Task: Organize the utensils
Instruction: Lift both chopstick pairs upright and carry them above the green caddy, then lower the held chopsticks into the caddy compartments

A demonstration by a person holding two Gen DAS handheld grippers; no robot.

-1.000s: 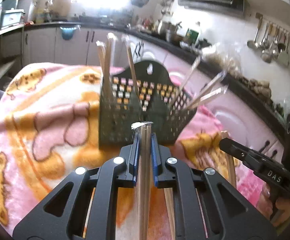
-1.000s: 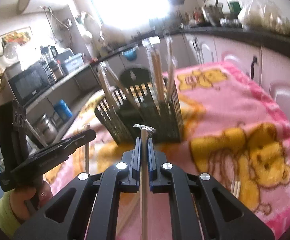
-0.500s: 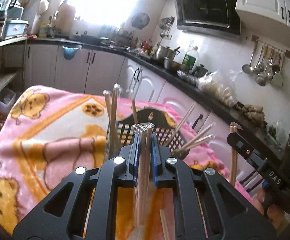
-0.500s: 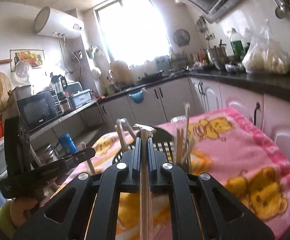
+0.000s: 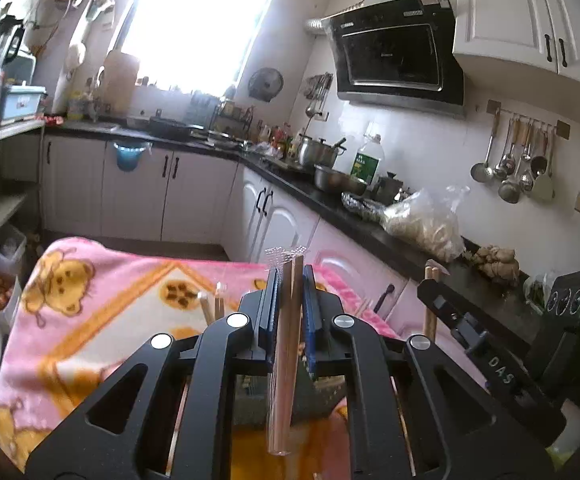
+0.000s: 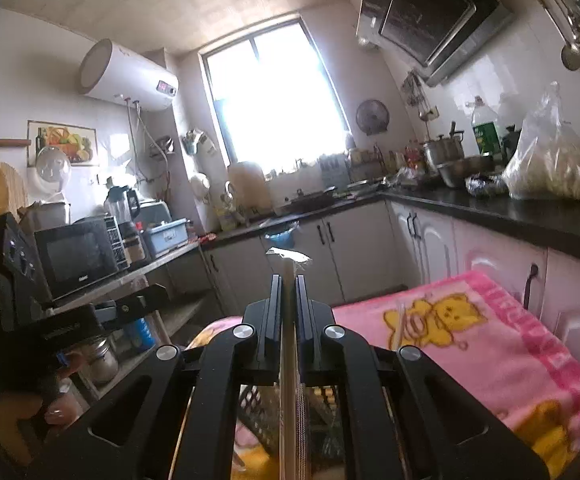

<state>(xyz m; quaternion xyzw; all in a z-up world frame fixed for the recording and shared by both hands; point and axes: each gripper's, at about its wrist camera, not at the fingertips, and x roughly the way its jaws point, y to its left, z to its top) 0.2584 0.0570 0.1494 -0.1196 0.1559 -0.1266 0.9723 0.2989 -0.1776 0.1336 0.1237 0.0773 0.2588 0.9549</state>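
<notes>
My left gripper (image 5: 289, 280) is shut on a wrapped pair of wooden chopsticks (image 5: 286, 344), held upright above the dark mesh utensil basket (image 5: 313, 400), which shows only below the jaws. My right gripper (image 6: 288, 284) is shut on another wrapped pair of chopsticks (image 6: 290, 380), also upright over the basket (image 6: 258, 404). The right gripper with its chopsticks (image 5: 431, 300) shows in the left wrist view, at the right. The left gripper (image 6: 90, 320) shows at the left in the right wrist view. Chopstick tips (image 5: 212, 306) in the basket poke up left of my left jaws.
A pink bear-print blanket (image 5: 90, 312) covers the table, also in the right wrist view (image 6: 469, 344). Kitchen cabinets and a black countertop (image 5: 329, 200) with pots and a plastic bag run behind and to the right. A shelf with a microwave (image 6: 78, 256) stands left.
Both grippers have risen and tilted up with their chopsticks. The basket has dropped from the middle of each view to beneath the jaws.
</notes>
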